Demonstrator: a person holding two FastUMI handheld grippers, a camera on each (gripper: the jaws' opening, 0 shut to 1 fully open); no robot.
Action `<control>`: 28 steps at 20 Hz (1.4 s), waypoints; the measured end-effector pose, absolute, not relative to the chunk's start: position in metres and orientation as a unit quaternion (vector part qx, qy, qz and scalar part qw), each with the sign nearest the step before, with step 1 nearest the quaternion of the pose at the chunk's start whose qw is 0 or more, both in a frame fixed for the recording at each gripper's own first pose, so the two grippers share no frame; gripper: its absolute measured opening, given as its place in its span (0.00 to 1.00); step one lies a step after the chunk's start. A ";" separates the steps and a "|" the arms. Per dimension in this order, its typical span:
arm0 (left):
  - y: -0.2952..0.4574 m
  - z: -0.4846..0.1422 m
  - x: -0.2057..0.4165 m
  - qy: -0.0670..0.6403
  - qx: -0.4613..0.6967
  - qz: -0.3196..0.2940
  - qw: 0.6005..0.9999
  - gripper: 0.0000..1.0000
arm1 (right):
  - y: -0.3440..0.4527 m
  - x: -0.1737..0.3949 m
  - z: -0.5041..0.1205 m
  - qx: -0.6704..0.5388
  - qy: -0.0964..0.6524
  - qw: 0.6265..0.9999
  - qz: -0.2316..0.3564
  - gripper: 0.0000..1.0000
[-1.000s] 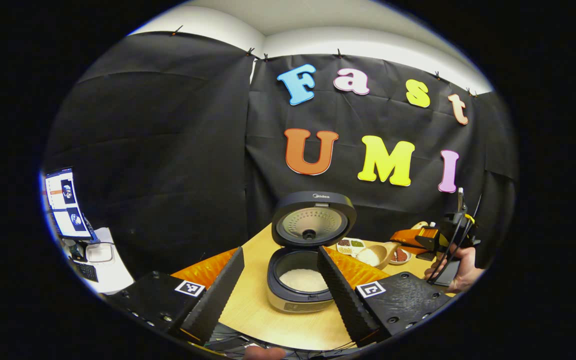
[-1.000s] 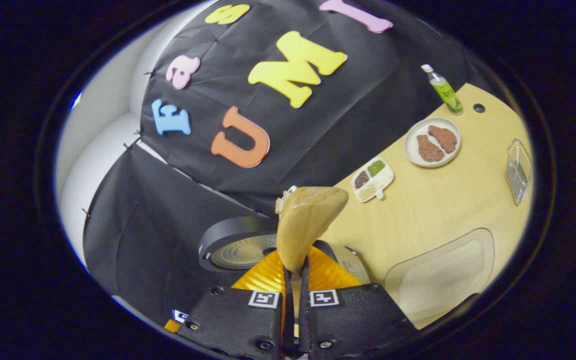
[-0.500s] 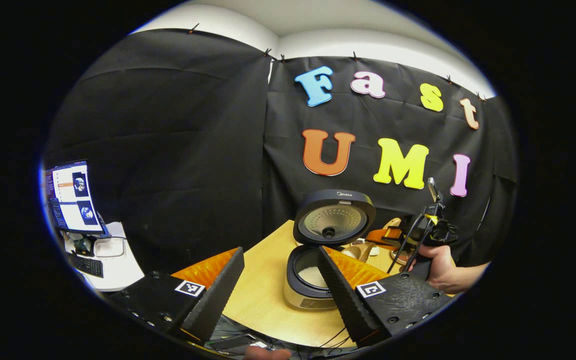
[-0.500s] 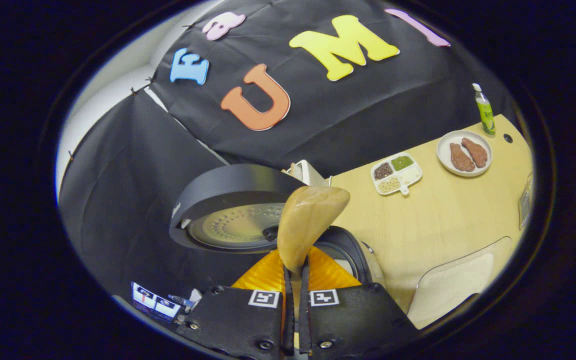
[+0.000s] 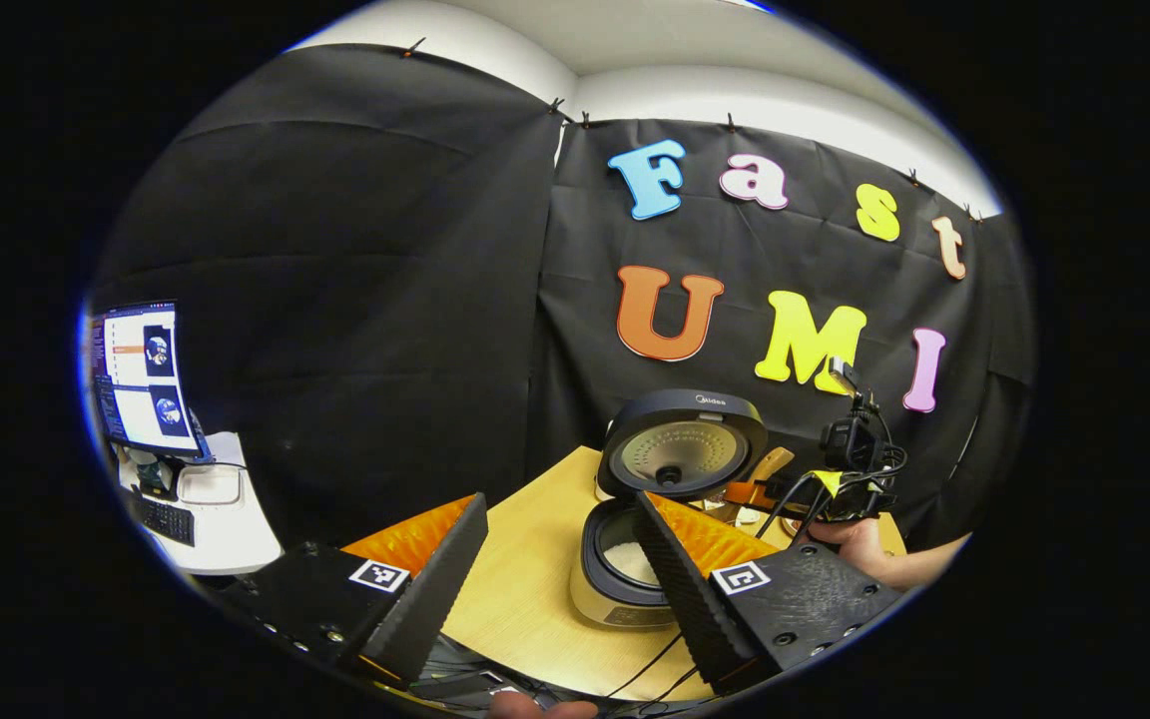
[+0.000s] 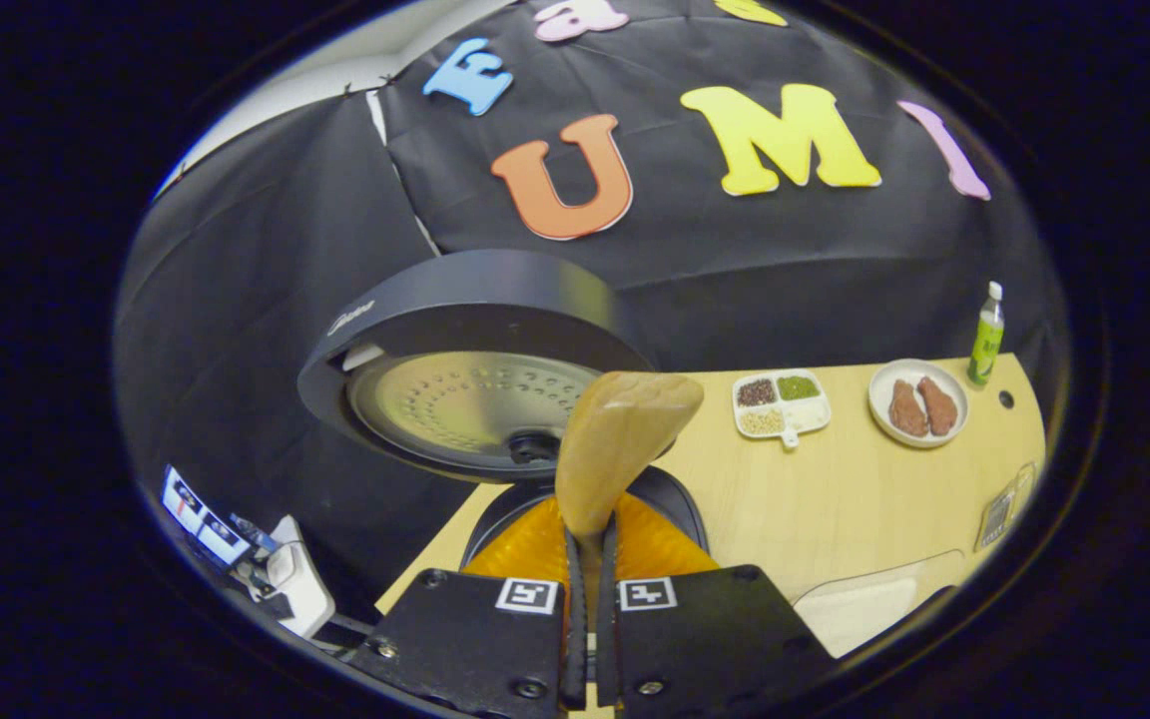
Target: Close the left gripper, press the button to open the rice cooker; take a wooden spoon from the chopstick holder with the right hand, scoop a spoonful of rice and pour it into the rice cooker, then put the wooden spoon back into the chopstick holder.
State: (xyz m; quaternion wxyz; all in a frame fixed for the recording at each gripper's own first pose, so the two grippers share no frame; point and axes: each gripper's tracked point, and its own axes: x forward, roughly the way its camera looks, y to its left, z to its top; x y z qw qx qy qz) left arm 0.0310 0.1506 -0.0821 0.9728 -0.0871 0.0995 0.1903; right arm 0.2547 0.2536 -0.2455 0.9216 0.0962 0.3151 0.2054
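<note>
The rice cooker [image 5: 660,519] stood open at centre-right of the left gripper view, lid [image 5: 683,441] tilted up and back, white rice visible in the pot; so the button press looked done. The left tongs [image 5: 560,559] hung at the bottom of that view, fingers well apart, holding nothing, short of the cooker. In the right gripper view the right tongs [image 6: 590,579] sat at bottom centre, fingers drawn together and clamped on the handle of the wooden spoon [image 6: 620,444], its bowl rising to mid-frame in front of the lid's underside [image 6: 465,399]. The spoon's back faced the camera, so I could not tell whether it carried rice. Just behind the fingers, the dark pot rim [image 6: 680,499] showed. The spoon was plainly out of the chopstick holder, which I could not pick out. My reading: fetching was finished and the pour was in hand or just done, with the spoon's return left. On the desk [image 6: 835,499], toward the right of the frame, were a divided dish [image 6: 780,402], a plate [image 6: 914,402] and a bottle [image 6: 986,335].
</note>
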 end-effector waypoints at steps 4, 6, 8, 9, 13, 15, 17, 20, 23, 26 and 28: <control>0.154 -0.080 0.032 0.093 -0.098 0.186 0.973 0.95 | 0.263 0.253 -0.229 0.006 0.260 0.939 0.224 0.09; 0.158 -0.082 0.031 0.094 -0.098 0.186 0.973 0.95 | 0.264 0.252 -0.227 -0.030 0.240 0.942 0.232 0.09; 0.160 -0.081 0.029 0.093 -0.099 0.186 0.973 0.95 | 0.269 0.247 -0.224 -0.053 0.227 0.943 0.236 0.09; 0.161 -0.081 0.029 0.092 -0.099 0.187 0.973 0.95 | 0.272 0.245 -0.222 -0.065 0.222 0.943 0.241 0.09; 0.163 -0.078 0.026 0.087 -0.101 0.188 0.973 0.95 | 0.282 0.237 -0.208 -0.142 0.174 0.937 0.269 0.09; 0.162 -0.074 0.025 0.084 -0.103 0.189 0.973 0.95 | 0.284 0.233 -0.200 -0.179 0.143 0.934 0.275 0.09; 0.163 -0.072 0.025 0.079 -0.104 0.188 0.973 0.95 | 0.284 0.228 -0.193 -0.196 0.122 0.934 0.274 0.09; 0.159 -0.070 0.021 0.075 -0.104 0.183 0.975 0.95 | 0.280 0.223 -0.189 -0.175 0.127 0.937 0.275 0.09; 0.147 -0.063 0.023 0.068 -0.102 0.173 0.977 0.95 | 0.271 0.223 -0.179 -0.132 0.145 0.942 0.271 0.09; 0.137 -0.064 0.025 0.069 -0.098 0.167 0.979 0.95 | 0.257 0.223 -0.164 -0.085 0.158 0.946 0.269 0.09; 0.130 -0.062 0.027 0.067 -0.097 0.161 0.980 0.95 | 0.247 0.221 -0.150 -0.042 0.168 0.947 0.270 0.09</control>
